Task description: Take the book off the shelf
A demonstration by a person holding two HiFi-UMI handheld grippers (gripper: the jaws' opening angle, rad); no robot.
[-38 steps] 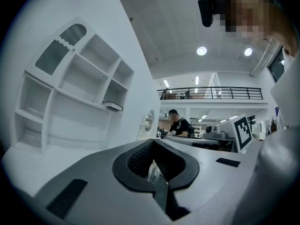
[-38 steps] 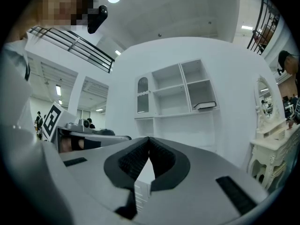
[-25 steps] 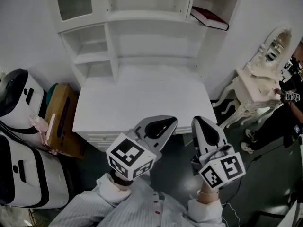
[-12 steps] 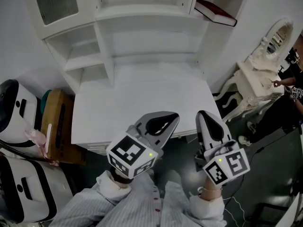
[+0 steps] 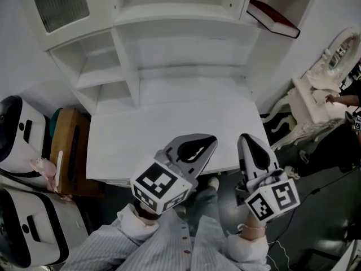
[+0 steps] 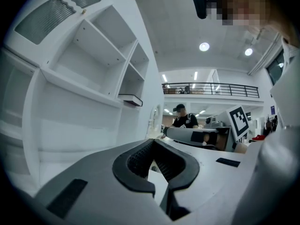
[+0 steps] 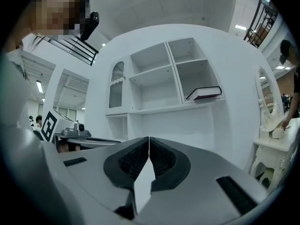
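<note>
A dark red book (image 5: 274,17) lies flat in the upper right compartment of the white shelf unit (image 5: 180,21). Both grippers are held low at the desk's front edge, far below the book. My left gripper (image 5: 210,141) is shut with nothing between its jaws. To its right, the right gripper (image 5: 246,138) is also shut and empty. In the left gripper view the book (image 6: 131,99) sits on its shelf far beyond the closed jaws (image 6: 153,142). In the right gripper view the book (image 7: 204,93) lies above and right of the closed jaws (image 7: 149,138).
A white desk top (image 5: 169,129) stretches below the shelves. A white dressing table with a mirror (image 5: 324,86) stands at the right, with a person (image 5: 350,103) beside it. A cardboard box (image 5: 70,151) and white cases (image 5: 22,134) stand at the left.
The head view has shifted, so the shelf and book now sit further right in the picture. Both grippers stay shut and hold nearly the same place at the desk's front edge.
</note>
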